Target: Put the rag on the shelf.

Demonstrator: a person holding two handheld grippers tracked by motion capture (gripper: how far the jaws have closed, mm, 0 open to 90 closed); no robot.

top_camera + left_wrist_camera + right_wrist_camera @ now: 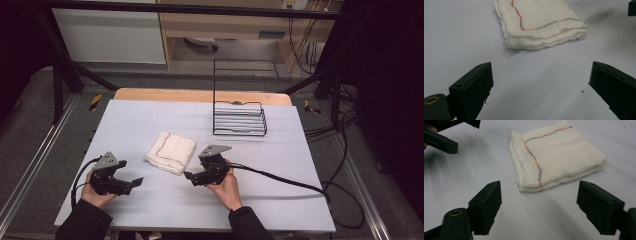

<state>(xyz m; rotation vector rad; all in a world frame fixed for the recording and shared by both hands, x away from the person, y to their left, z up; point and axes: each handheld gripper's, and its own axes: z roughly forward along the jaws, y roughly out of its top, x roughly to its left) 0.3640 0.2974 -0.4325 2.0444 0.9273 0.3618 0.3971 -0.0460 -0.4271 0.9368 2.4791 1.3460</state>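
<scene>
two grippers sit low at the near side of the table [150, 210], each in one of the person's hands. the left gripper [131, 183] rests near the front left with its jaws standing well apart and nothing between them. the right gripper [190, 176] is closer to the middle, jaws also apart and empty, aimed toward the folded cloth [170, 152].

just beyond both lies that cloth, a cream square folded into several layers with a line of coloured stitching across its top, flat on the pale table cover. in the right gripper view its nearest corner [531, 187] lies just ahead of the open jaws, not touching them.

this looks like the approach step, the right gripper lining up on the cloth before any grip. the next move would call for sliding one jaw under the stacked edge and the other over it, then closing on all layers without pushing the cloth away.

farther back stands a black wire rack [239, 118], empty as far as can be seen, well apart from the cloth.

whether the cloth's layers are one piece or several is hard to tell. the cloth's far edge is cut off in the left gripper view.
</scene>
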